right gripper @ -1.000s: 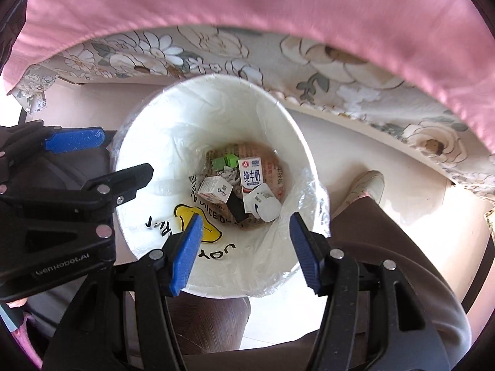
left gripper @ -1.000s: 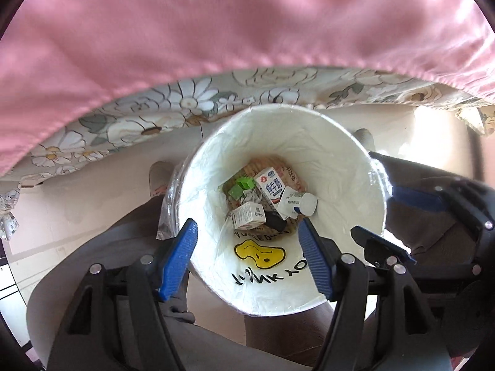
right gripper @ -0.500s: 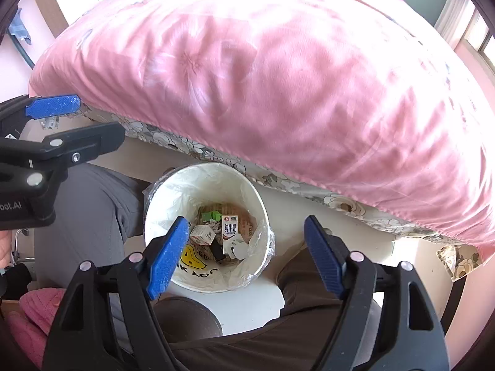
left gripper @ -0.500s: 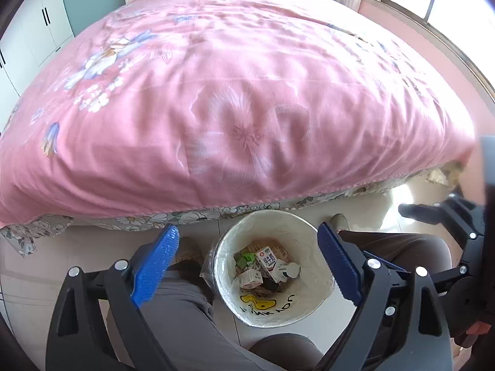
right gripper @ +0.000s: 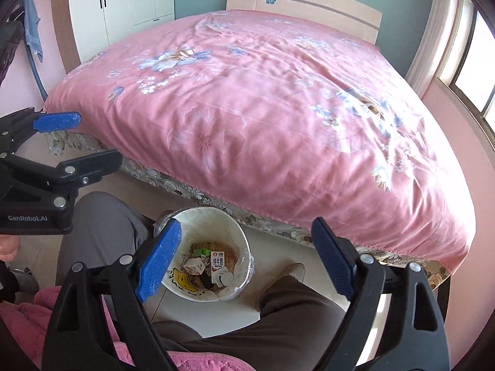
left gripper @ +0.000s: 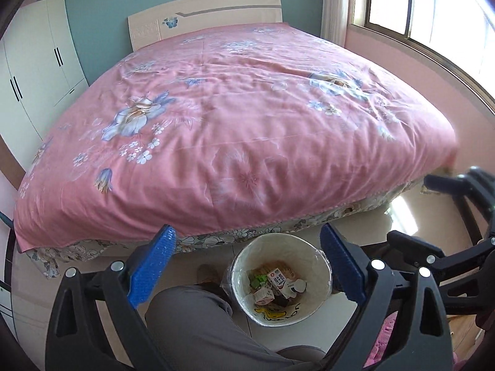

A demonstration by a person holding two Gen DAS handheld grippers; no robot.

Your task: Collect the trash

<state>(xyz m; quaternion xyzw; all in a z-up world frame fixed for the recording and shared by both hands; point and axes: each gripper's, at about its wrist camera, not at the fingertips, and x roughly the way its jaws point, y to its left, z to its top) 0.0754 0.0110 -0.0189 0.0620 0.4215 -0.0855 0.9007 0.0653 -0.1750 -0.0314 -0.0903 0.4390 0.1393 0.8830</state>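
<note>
A white bin [left gripper: 312,267] with a plastic liner stands on the floor at the foot of the bed. It holds milk cartons [left gripper: 277,279], green scraps and other trash. It also shows in the right wrist view [right gripper: 227,225]. My left gripper [left gripper: 247,266] is open and empty, high above the bin. My right gripper [right gripper: 244,259] is open and empty too, also well above the bin. The left gripper shows at the left in the right wrist view [right gripper: 77,142].
A large bed with a pink floral cover [left gripper: 235,117] fills the room ahead. The person's legs [left gripper: 198,330] flank the bin. White wardrobes [right gripper: 123,3] stand at the back left. A window [left gripper: 433,9] is on the right.
Both grippers have risen and pulled back from just over the bin, and the view has tilted up to take in the whole bed. Both stay open.
</note>
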